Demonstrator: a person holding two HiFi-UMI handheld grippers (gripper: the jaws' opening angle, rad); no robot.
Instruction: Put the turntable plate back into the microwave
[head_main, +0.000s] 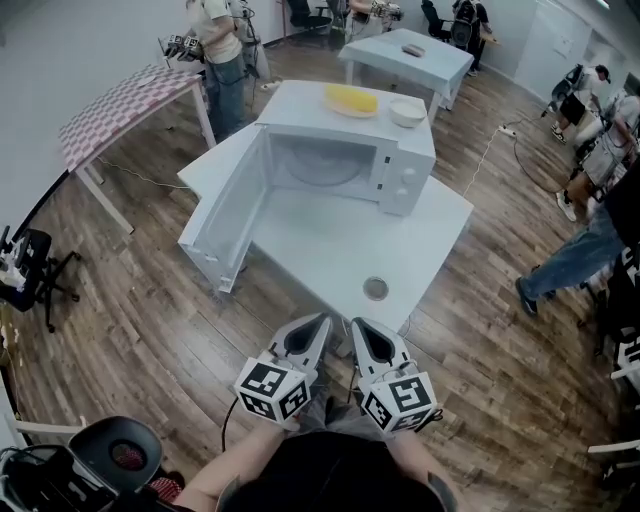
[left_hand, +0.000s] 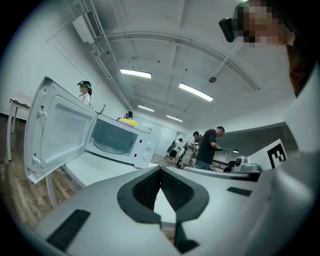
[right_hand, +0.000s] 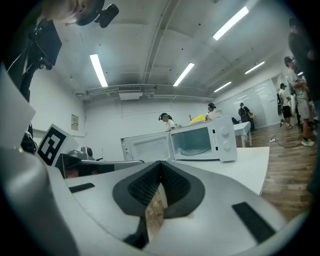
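Observation:
The white microwave (head_main: 345, 150) stands at the far side of the white table (head_main: 400, 260), its door (head_main: 225, 215) swung wide open to the left. The glass turntable plate (head_main: 325, 180) lies inside the cavity; it also shows in the left gripper view (left_hand: 107, 146) and the right gripper view (right_hand: 193, 150). My left gripper (head_main: 318, 322) and right gripper (head_main: 358, 325) hang side by side just short of the table's near edge, far from the microwave. In each gripper view the jaws meet tip to tip with nothing between them, left gripper (left_hand: 160, 170), right gripper (right_hand: 160, 164).
A yellow object (head_main: 351, 99) and a white bowl (head_main: 407, 113) rest on the microwave's top. A round grommet (head_main: 375, 288) sits in the table near me. A checkered table (head_main: 125, 105) stands at the left, another white table (head_main: 410, 55) behind. People stand around; a chair (head_main: 35, 265) is at the far left.

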